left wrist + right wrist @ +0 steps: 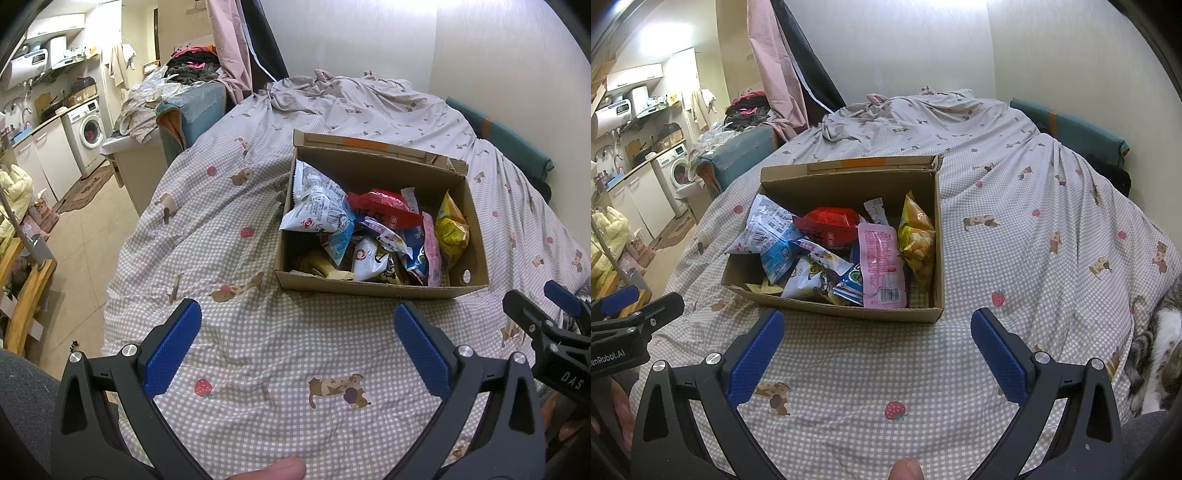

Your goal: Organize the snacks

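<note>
Below both grippers: a checked bedspread printed with strawberries and small animals, rumpled, nothing resting on it between the fingers.
Left gripper: blue-padded fingers spread wide apart, gripping nothing, hovering short of the box's near wall.
Right gripper: fingers likewise wide apart and empty, just short of the same wall; its tip also shows at the right edge of the left wrist view.
Just ahead: an open cardboard box on the bedspread, flaps up at the back.
Inside the box: snack packets heaped loosely, with a pink packet nearest the right gripper, a yellow bag leaning on the right-hand wall, a red bag further back, a white-and-blue bag at the left.
Right of the right gripper: a cat's fur at the frame edge.
Far left: a washing machine under a counter.
</note>
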